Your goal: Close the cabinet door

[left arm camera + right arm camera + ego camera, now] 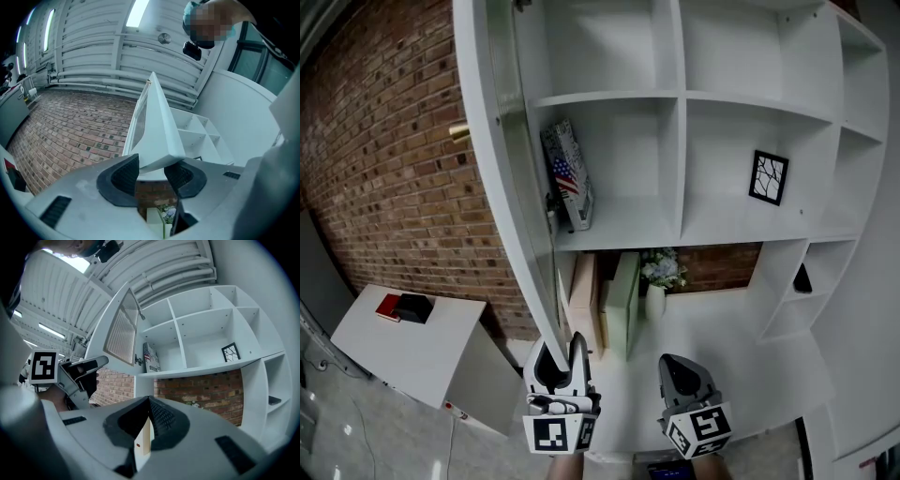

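1. The cabinet door point(483, 122) stands swung wide open from the left side of the white shelf unit point(750, 103), edge-on in the head view. Its lower corner reaches down to the left tool point(560, 349).
2. In the left gripper view, the left tool point(153, 165) has its jaws partly apart with the door's point(157, 126) bottom corner between the pads. No firm squeeze on it shows.
3. The right tool point(675, 364) hangs just right of the left one, below the shelves. In the right gripper view its point(149, 401) jaws meet at the tips with nothing held.
4. A flag-printed box point(569, 173) leans in the compartment just beside the door, and a small framed picture point(768, 176) stands in the next one.
5. A vase of flowers point(659, 281) sits on the lower shelf, with a brick wall point(384, 141) at the left.
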A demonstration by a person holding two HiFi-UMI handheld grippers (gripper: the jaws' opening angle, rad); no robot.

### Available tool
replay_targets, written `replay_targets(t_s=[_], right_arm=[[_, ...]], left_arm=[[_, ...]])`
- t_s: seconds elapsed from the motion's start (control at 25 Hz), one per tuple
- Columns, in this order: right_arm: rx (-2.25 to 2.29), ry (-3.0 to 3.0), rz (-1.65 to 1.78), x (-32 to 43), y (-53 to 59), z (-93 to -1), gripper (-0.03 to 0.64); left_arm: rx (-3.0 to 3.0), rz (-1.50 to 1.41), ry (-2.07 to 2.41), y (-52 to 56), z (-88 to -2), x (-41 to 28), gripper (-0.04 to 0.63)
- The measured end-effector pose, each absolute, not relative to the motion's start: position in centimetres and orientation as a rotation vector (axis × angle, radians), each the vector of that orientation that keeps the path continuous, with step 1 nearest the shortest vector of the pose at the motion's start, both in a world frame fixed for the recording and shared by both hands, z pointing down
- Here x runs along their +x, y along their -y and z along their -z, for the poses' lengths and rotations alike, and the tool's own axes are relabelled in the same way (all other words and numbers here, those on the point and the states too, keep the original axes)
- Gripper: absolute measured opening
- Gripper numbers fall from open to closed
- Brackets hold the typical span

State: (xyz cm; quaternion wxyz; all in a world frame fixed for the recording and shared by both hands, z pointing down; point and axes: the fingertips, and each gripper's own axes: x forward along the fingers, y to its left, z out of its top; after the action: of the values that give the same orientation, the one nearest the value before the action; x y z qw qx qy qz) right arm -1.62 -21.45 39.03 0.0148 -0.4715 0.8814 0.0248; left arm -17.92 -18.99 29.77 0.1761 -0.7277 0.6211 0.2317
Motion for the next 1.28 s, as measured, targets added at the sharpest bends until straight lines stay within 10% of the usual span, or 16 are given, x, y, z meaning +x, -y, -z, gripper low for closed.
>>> replay_targets(t_s=[1.28], right_arm=[[-1.662,-2.646,-0.055,5.2,22.5,-39.4,0.000]], left_arm=[[-2.051,-0.344,-1.666,23.0,-30.2,-9.9,0.241]])
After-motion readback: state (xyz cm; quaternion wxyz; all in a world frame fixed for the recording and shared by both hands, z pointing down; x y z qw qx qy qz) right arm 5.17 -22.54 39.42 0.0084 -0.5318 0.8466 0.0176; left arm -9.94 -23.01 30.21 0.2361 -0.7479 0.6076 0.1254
